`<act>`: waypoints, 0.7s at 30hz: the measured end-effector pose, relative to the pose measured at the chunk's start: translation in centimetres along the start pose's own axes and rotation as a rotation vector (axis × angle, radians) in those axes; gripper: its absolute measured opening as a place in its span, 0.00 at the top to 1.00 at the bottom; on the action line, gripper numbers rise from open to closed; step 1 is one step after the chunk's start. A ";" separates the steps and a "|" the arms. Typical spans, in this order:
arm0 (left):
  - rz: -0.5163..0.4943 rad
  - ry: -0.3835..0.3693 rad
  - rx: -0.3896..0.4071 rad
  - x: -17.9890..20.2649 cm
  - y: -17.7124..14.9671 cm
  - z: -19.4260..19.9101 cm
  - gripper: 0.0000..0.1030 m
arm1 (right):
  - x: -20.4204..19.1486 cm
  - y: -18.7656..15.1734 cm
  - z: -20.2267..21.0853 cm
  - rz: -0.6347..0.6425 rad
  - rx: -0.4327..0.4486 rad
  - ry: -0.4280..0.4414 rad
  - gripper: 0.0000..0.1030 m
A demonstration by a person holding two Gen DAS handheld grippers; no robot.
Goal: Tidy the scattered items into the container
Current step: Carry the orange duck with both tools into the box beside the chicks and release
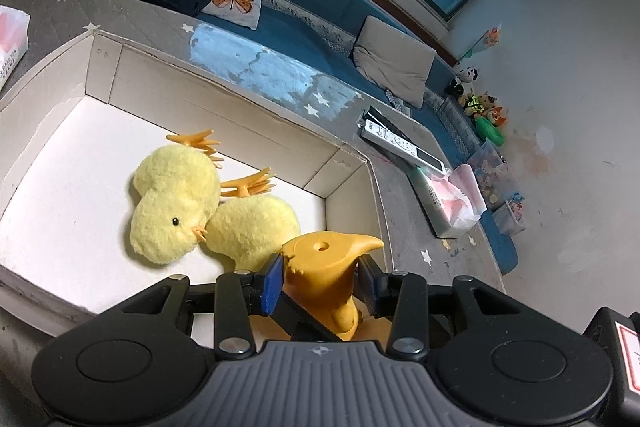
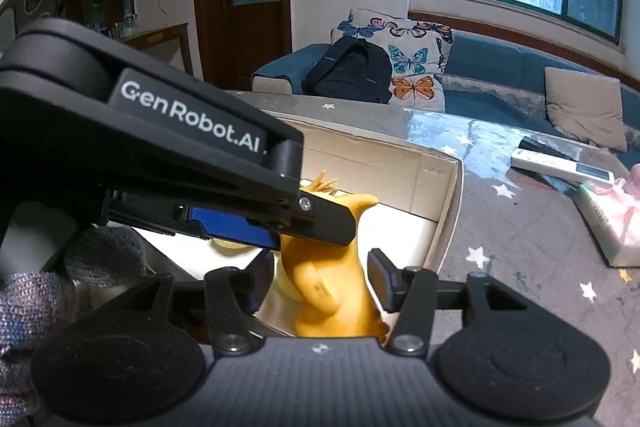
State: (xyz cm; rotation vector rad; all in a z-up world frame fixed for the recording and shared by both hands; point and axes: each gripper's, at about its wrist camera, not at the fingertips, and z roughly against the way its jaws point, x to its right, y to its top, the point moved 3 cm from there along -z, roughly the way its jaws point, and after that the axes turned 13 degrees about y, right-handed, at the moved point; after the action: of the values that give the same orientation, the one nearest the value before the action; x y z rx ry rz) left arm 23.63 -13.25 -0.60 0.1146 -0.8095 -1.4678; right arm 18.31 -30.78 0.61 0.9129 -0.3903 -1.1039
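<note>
Two plush chicks (image 1: 176,203) near box wall (image 1: 224,107).

Left gripper (image 1: 322,283): black linkage arms on silver pivot screws, blue textured finger pads (image 1: 272,283), ribbed grey housing with two round black discs, white "GenRobot.AI" lettering on its side; right gripper (image 2: 320,281) of identical build; grey-blue knitted sleeve (image 2: 36,303).

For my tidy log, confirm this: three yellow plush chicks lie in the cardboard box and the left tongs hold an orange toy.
Not three: the left wrist view shows two yellow plush chicks lying in the cardboard box. The rest stands: the left tongs hold the orange toy.
</note>
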 end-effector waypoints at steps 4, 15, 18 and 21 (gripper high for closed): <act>0.003 0.004 0.002 0.0 -0.1 0.1 0.58 | 0.0 -0.1 0.3 -0.006 0.003 0.000 0.47; 0.014 0.003 0.019 -0.2 -0.4 1.2 0.58 | -0.2 -0.2 1.3 -0.012 0.023 -0.015 0.41; 0.014 0.005 0.025 -0.3 -0.5 1.8 0.58 | -0.4 -0.3 1.9 -0.018 0.035 -0.012 0.39; 0.013 0.007 0.035 -0.5 -0.8 2.5 0.59 | -0.6 -0.4 2.5 -0.026 0.050 -0.016 0.38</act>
State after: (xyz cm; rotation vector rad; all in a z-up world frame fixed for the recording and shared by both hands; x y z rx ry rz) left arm 21.66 -11.93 0.66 0.1408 -0.8295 -1.4409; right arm 16.11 -31.37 1.87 0.9564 -0.4218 -1.1296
